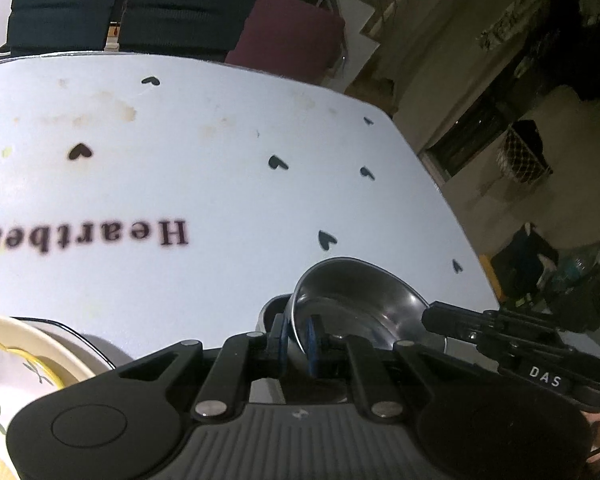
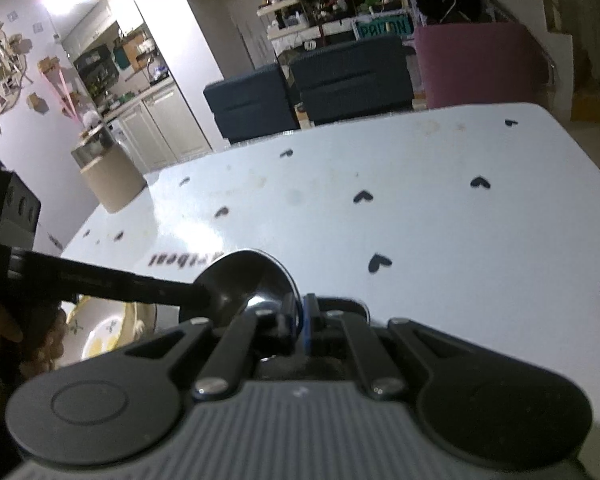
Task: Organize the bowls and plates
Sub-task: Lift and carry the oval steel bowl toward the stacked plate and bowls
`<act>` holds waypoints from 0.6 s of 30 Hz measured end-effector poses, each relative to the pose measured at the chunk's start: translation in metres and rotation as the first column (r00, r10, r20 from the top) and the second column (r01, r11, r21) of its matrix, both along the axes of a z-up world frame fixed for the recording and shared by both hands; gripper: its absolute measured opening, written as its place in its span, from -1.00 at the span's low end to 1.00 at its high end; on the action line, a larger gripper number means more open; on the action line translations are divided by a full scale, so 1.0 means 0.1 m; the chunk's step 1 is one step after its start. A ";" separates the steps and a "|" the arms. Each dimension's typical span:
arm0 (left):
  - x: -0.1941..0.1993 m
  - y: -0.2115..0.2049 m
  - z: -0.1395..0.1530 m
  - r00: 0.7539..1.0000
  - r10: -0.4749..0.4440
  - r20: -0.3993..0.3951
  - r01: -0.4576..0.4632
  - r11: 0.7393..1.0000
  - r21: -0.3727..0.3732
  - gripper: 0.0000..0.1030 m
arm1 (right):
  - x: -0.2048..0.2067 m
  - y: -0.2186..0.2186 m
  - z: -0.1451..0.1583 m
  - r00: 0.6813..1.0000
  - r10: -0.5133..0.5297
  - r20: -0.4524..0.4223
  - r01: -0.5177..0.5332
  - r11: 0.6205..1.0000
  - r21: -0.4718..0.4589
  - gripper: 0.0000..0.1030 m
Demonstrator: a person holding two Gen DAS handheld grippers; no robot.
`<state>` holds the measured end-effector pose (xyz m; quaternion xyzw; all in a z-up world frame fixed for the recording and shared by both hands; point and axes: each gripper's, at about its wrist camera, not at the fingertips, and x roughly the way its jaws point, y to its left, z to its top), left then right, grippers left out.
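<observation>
A small steel bowl [image 1: 360,304] is held tilted just above the white table [image 1: 220,184]. My left gripper [image 1: 298,338] is shut on its near left rim. My right gripper [image 2: 298,322] is shut on the opposite rim, and its black fingers [image 1: 460,320] show at the bowl's right edge in the left wrist view. In the right wrist view the bowl [image 2: 244,280] shows its dark underside, with the left gripper's finger [image 2: 112,280] reaching it from the left. A cream plate with a yellow rim and leaf pattern [image 1: 16,372] lies at the lower left, partly hidden; it also shows in the right wrist view [image 2: 108,328].
The table [image 2: 420,200] bears black heart marks and the word "Heartbeat" [image 1: 100,236]. Dark blue seats [image 1: 132,12] and a maroon box [image 1: 292,28] stand beyond its far edge. The table's right edge [image 1: 452,208] drops to the floor. A kitchen counter [image 2: 140,120] lies far left.
</observation>
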<state>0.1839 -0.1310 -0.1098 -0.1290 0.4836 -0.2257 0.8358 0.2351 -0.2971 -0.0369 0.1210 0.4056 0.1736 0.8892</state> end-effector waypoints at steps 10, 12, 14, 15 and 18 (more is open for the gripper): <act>0.01 -0.11 -0.07 1.000 -0.023 0.015 0.022 0.999 0.027 -0.80 | -0.10 0.15 -0.08 0.997 0.069 -0.033 -0.070 0.997 -0.040 -0.91; 0.02 -0.11 -0.09 1.000 -0.023 0.013 0.023 0.999 0.023 -0.80 | -0.11 0.13 -0.09 0.997 0.069 -0.041 -0.071 0.996 -0.045 -0.90; 0.02 -0.12 -0.09 0.999 -0.028 0.017 0.028 0.999 0.025 -0.80 | -0.12 0.12 -0.12 0.997 0.067 -0.050 -0.069 0.997 -0.045 -0.91; 0.02 -0.13 -0.10 0.999 -0.030 0.019 0.030 0.999 0.029 -0.80 | -0.12 0.12 -0.13 0.996 0.065 -0.055 -0.068 0.997 -0.049 -0.91; 0.03 -0.16 -0.11 0.999 -0.038 0.025 0.037 0.999 0.039 -0.80 | -0.11 0.13 -0.15 0.996 0.063 -0.065 -0.068 0.996 -0.063 -0.91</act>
